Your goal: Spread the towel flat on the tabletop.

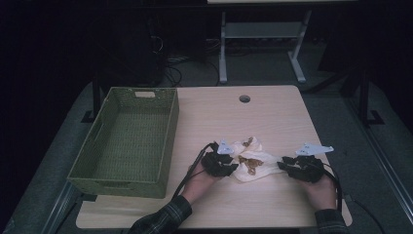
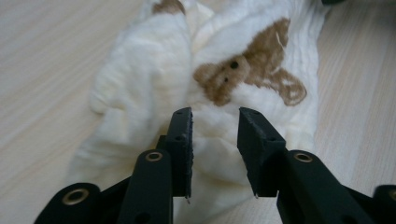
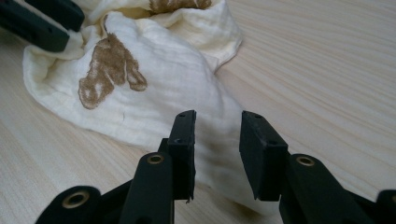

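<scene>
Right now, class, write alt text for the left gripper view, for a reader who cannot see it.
A crumpled cream cloth printed with a brown teddy bear lies on a pale wooden table. The left hand-held gripper reaches in from the bottom edge, its two black jaws standing apart over the cloth's near end, with a clear gap between them.

A light wooden table (image 1: 272, 117) with a round cable hole (image 1: 244, 99) at 12 o'clock stands on grey floor (image 1: 341, 126). A white-legged desk (image 1: 263, 34) stands beyond at 12 o'clock, with cables (image 1: 170, 68) at 11. The room is dim.
</scene>
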`<state>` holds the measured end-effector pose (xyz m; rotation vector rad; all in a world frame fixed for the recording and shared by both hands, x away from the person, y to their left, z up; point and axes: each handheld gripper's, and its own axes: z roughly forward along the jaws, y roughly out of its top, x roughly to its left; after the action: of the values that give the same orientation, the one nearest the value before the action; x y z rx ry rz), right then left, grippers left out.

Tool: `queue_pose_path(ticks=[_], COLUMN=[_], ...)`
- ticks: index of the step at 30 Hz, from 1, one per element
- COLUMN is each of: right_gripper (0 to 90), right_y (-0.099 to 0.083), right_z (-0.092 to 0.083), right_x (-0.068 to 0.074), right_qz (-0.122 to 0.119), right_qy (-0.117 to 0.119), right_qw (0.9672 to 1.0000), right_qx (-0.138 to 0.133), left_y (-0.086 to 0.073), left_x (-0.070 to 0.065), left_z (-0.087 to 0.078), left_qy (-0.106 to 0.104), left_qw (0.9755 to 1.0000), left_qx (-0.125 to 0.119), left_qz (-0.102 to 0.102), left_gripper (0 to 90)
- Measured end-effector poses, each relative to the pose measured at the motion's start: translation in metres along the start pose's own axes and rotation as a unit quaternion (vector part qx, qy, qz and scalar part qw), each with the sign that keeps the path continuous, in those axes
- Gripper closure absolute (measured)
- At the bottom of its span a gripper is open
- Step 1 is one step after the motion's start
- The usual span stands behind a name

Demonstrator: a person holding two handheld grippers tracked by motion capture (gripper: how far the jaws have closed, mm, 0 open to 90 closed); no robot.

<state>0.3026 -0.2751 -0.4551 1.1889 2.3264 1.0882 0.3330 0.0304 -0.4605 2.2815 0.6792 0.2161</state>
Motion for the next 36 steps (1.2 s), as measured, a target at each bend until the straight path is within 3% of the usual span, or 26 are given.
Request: queue_pose_path(ticks=[2,5,7,12,19,23,27,29,33,36], right_gripper=[65.5,65.6,65.6,66.0,66.0,66.0,66.0,71.4,84.7,86.2], right_y=[-0.001,-0.002,-0.003,-0.007,-0.013,-0.018,-0.016,-0.016,-0.015,-0.015], right_z=[0.000,-0.001,-0.003,-0.008,-0.012,-0.014,-0.005,-0.001,0.000,-0.003], right_x=[-0.002,-0.005,-0.007,-0.010,-0.017,-0.021,-0.014,-0.011,-0.010,-0.008], right_qz=[0.001,0.006,0.010,0.015,0.025,0.042,0.033,0.031,0.027,0.019], right_qy=[-0.002,-0.002,-0.003,-0.004,-0.007,0.015,0.032,0.038,0.044,0.046], right_qw=[1.0000,1.0000,0.9999,0.9999,0.9995,0.9989,0.9983,0.9975,0.9971,0.9973], right_qx=[0.000,0.001,-0.001,0.003,0.017,0.015,0.036,0.051,0.055,0.054], left_y=[-0.002,-0.003,-0.002,-0.001,-0.003,-0.006,-0.007,-0.007,-0.006,-0.006], left_x=[-0.001,0.001,0.001,0.001,0.009,0.013,0.014,0.014,0.015,0.014], left_z=[0.003,0.001,-0.003,-0.020,-0.040,-0.045,-0.048,-0.050,-0.054,-0.058], left_qy=[0.003,0.001,0.002,0.005,0.018,0.020,0.023,0.023,0.023,0.025], left_qw=[0.9999,0.9999,1.0000,0.9996,0.9988,0.9986,0.9983,0.9981,0.9978,0.9976], left_qx=[0.011,0.014,0.004,-0.024,-0.045,-0.048,-0.053,-0.058,-0.062,-0.064], left_qz=[0.004,0.006,0.008,0.013,0.002,-0.005,-0.006,-0.007,-0.010,-0.007], left_gripper=[65.0,81.3,84.2,84.7,84.7,84.7,84.5,84.4,84.5,85.2])
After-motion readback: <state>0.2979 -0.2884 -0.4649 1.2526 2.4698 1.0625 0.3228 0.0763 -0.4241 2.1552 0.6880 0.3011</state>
